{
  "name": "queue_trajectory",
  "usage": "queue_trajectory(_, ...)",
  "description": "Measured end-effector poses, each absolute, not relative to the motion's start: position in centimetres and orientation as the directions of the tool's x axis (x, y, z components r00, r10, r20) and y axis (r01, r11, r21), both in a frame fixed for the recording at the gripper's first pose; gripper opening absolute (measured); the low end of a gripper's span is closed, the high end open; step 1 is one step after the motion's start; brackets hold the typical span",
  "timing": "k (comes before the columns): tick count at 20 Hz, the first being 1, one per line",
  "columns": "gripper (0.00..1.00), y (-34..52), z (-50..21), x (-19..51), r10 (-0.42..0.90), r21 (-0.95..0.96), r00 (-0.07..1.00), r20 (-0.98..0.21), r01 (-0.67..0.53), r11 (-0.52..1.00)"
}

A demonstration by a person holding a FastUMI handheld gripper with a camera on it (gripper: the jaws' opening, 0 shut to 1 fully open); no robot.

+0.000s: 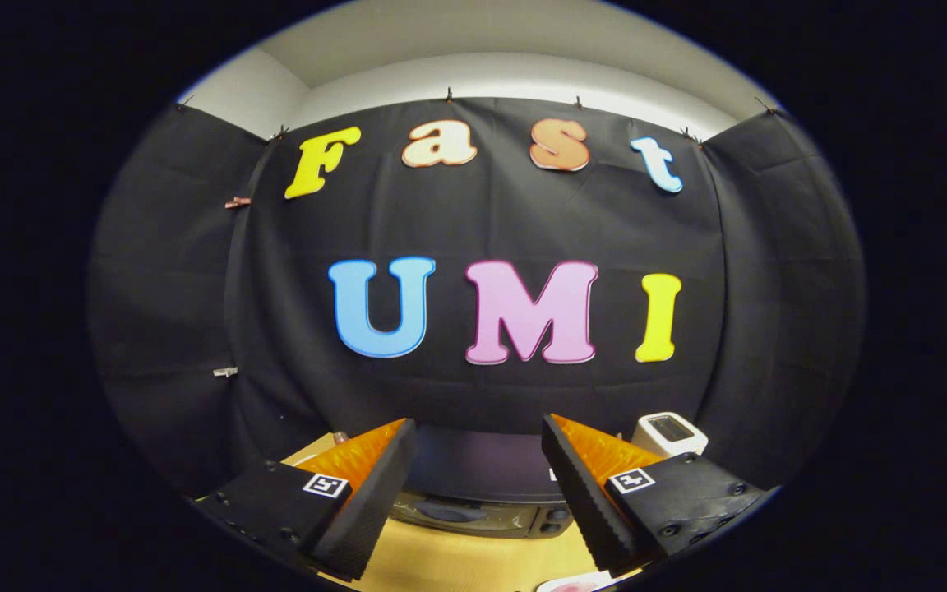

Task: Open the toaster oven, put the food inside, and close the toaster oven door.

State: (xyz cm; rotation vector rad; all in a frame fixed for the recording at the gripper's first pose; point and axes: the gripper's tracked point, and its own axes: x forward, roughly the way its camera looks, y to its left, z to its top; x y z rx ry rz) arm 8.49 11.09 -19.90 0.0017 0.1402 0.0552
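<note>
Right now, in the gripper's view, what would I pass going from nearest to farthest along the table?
Open gripper with nothing between its fingers → bare wooden table → toaster oven → small white appliance beyond the toaster oven → black cloth wall.

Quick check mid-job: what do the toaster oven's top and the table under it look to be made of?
Toaster oven: top looks like dark painted metal, smooth with a soft sheen; hard to confirm. Table: pale wood or laminate, matte, uniform yellowish. Gripper jaws stand open above the oven, holding nothing.
</note>
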Motion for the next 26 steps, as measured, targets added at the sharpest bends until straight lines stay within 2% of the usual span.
queue_trajectory(5, 0.98, 15.1, -30.4, 11.3, 0.119, 0.042, 0.944, -0.309, -0.112, 0.993)
queue_trajectory(12, 0.98, 14.3, -38.5, 15.5, 0.054, 0.102, 0.892, -0.448, -0.009, 0.995)
queue_trajectory(19, 0.98, 13.5, -41.3, 16.8, -0.001, 0.091, 0.868, -0.496, 0.053, 0.994)
queue_trajectory(26, 0.99, 13.5, -41.9, 16.2, -0.002, 0.083, 0.852, -0.523, 0.053, 0.995)
